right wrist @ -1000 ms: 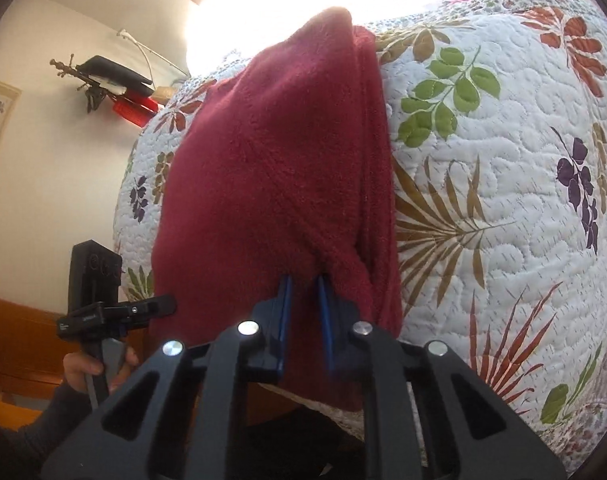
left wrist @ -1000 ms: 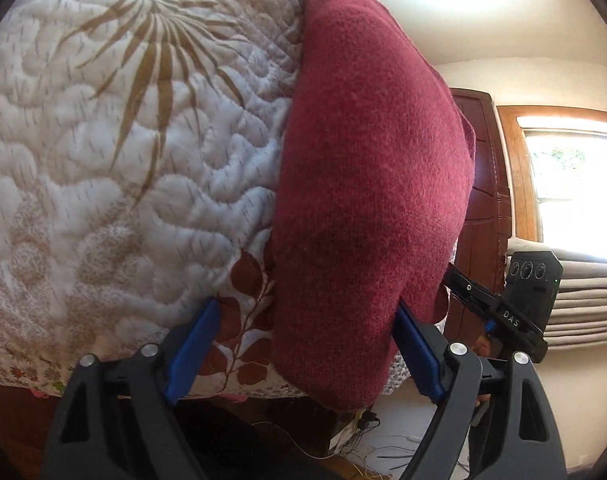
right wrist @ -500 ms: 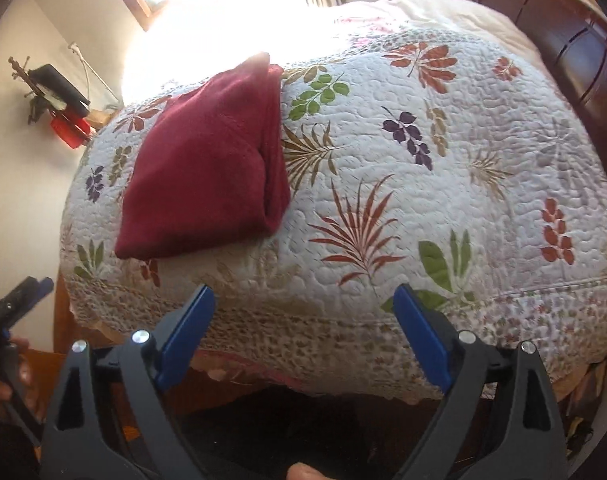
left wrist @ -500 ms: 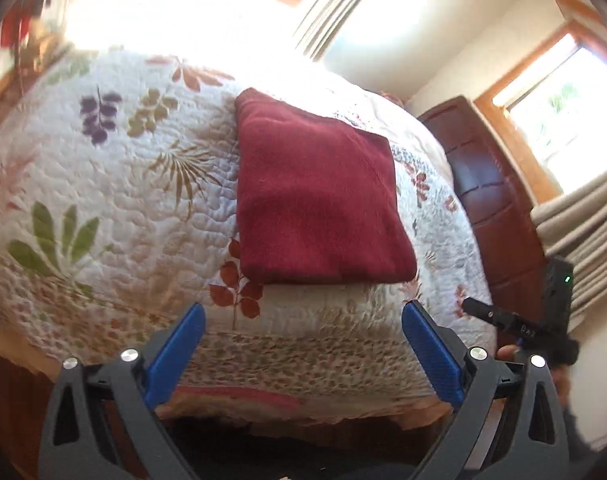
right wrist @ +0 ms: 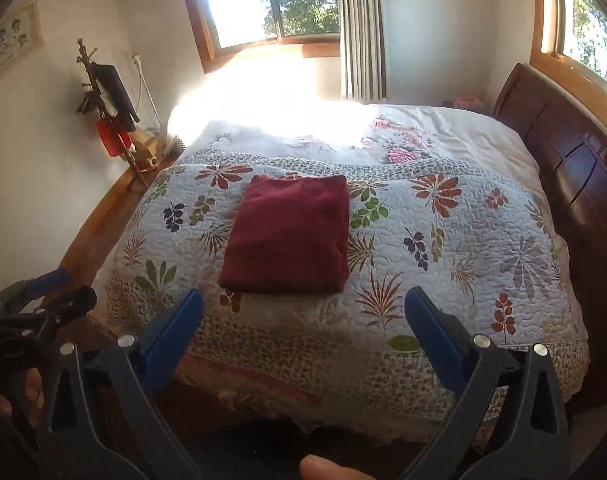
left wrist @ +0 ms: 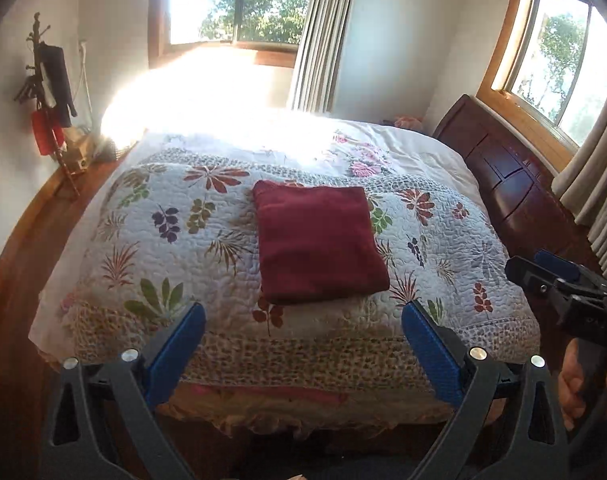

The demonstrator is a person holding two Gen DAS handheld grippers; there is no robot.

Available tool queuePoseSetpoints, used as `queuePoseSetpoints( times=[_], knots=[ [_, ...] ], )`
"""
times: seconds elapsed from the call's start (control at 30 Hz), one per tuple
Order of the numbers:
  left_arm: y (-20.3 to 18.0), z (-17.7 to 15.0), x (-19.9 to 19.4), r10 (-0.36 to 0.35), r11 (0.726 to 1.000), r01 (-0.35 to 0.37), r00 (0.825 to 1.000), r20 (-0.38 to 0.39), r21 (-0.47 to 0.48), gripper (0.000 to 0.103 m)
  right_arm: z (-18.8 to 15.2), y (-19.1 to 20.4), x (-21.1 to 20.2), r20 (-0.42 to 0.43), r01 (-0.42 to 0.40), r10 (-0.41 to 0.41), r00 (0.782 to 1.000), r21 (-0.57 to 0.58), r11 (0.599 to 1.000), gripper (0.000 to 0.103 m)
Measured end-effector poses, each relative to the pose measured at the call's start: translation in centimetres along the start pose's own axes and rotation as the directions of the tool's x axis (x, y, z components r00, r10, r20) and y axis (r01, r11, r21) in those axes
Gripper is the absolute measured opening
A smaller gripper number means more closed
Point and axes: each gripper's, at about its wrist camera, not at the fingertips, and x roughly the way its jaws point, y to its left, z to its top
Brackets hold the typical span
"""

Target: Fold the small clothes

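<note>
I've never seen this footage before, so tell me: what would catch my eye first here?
A dark red folded cloth lies flat near the foot of the floral quilt, apart from both tools. Sun glare from the window whitens the far side of the bed. The left hand-held gripper and right hand-held gripper are open and empty.

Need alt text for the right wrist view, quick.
A dark red folded garment lies flat on a floral quilt covering a bed. The right gripper hangs short of it, jaws wide open and empty, with the left gripper at the left edge.
</note>
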Motion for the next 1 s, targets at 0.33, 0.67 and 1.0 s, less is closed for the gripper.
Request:
queuePoseSetpoints(
  times=[0.33, 0.67, 1.0],
  knots=[
    [-0.2, -2.1, -1.3, 0.02, 0.999, -0.021, 0.999, -0.031, -0.024, 0.099, -2.5, 1.7, -1.5, -0.022, 0.039, -0.039, 0.999, 0.015, 0.999, 0.1],
    [0.1, -2.8, -1.6, 0.013, 1.0, -0.013, 0.999, -0.037, -0.015, 0.099, -3.2, 2.7, -2.4, -0.012, 0.074, -0.074, 0.997, 0.002, 0.997, 0.1],
    [0.1, -3.2, -1.5, 0.006, 1.0, -0.007, 0.999, -0.039, -0.019, 0.099, -3.4, 3.0, -2.4, -0.004, 0.088, -0.088, 0.996, -0.012, 0.996, 0.1]
  ],
)
